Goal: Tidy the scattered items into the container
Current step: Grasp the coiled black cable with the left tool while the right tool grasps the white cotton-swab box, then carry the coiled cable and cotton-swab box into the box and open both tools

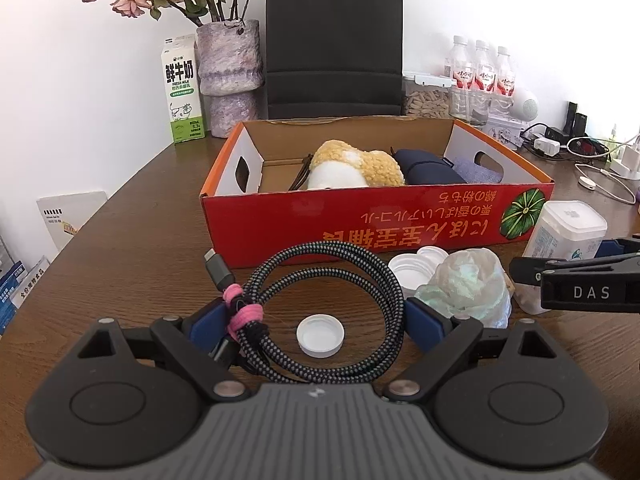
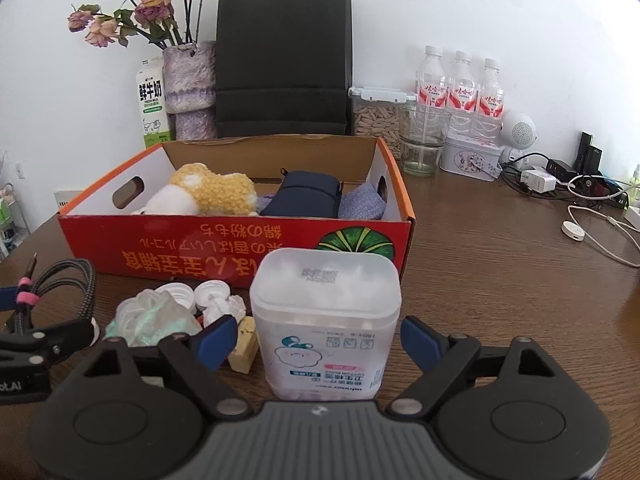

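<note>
The red cardboard box lies open on the brown table, with a yellow-white plush toy and a navy pouch inside. My left gripper is shut on the coiled braided cable with a pink tie, both blue pads against the coil. A white bottle cap shows on the table through the coil. My right gripper stands open around the white cotton swab box, with gaps at the pads. A crumpled plastic bag, white lids and a yellow block lie left of it.
Behind the red box stand a milk carton, a vase of dried roses and a black paper bag. At the back right are three water bottles, a glass, a tin, and chargers with cords.
</note>
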Demonstrator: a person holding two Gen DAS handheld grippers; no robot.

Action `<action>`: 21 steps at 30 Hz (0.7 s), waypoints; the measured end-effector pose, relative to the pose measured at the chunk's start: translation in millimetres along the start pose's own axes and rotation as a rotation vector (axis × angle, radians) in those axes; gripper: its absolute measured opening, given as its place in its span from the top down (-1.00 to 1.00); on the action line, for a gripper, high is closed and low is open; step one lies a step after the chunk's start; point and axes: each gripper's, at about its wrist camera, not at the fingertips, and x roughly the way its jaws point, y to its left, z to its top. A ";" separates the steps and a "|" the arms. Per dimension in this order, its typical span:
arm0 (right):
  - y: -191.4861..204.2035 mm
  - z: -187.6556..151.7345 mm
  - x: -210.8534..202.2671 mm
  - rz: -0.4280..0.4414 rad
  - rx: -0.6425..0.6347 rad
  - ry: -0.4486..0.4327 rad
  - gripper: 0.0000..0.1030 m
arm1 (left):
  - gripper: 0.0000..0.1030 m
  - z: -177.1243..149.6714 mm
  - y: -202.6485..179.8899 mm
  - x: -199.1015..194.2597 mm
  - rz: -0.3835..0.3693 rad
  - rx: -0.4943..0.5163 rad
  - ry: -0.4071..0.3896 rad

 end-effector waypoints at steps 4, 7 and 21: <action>0.5 -1.7 2.9 -0.010 -0.004 0.006 -0.26 | -0.81 0.5 -0.7 -1.3 -0.005 0.002 -0.008; -1.2 -2.9 1.3 0.003 -0.003 0.002 -0.25 | -0.81 0.8 -0.1 -2.7 -0.005 0.000 -0.011; 1.1 2.4 -21.4 0.016 -0.033 -0.088 -0.25 | -0.81 12.0 1.4 -10.4 -0.012 -0.002 -0.049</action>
